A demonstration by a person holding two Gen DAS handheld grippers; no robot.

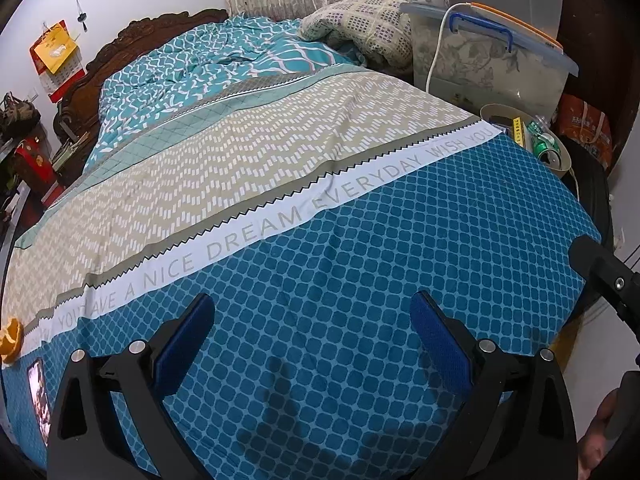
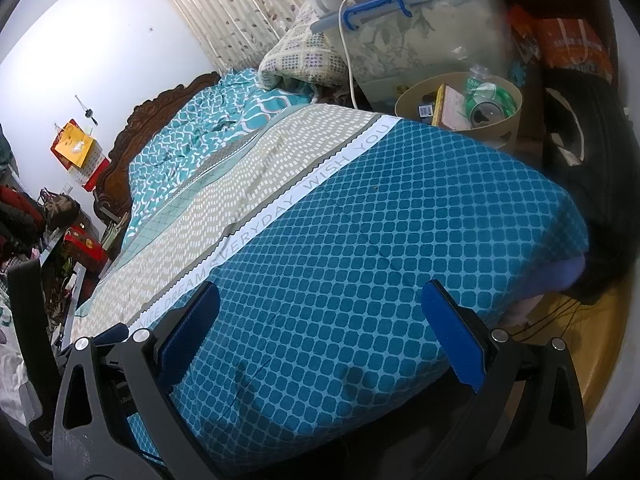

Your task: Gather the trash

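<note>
A beige round bin (image 2: 506,120) stands at the bed's far right corner, holding a crushed green can (image 2: 490,106), a plastic bottle (image 2: 478,76) and flat cartons. The same bin (image 1: 562,160) shows in the left wrist view with the green can (image 1: 546,146) inside. A piece of orange peel (image 1: 11,338) lies on the bed's left edge. My left gripper (image 1: 312,334) hovers open over the blue quilt, nothing between its blue pads. My right gripper (image 2: 320,322) is also open and empty above the quilt's near right part.
The bed (image 1: 320,208) fills both views, with a folded blanket (image 1: 360,28) at the far end. A clear storage box (image 2: 424,36) with a white cable and a mug sits behind the bin. A phone (image 1: 39,396) lies at the near left edge. Black luggage (image 2: 592,168) stands right.
</note>
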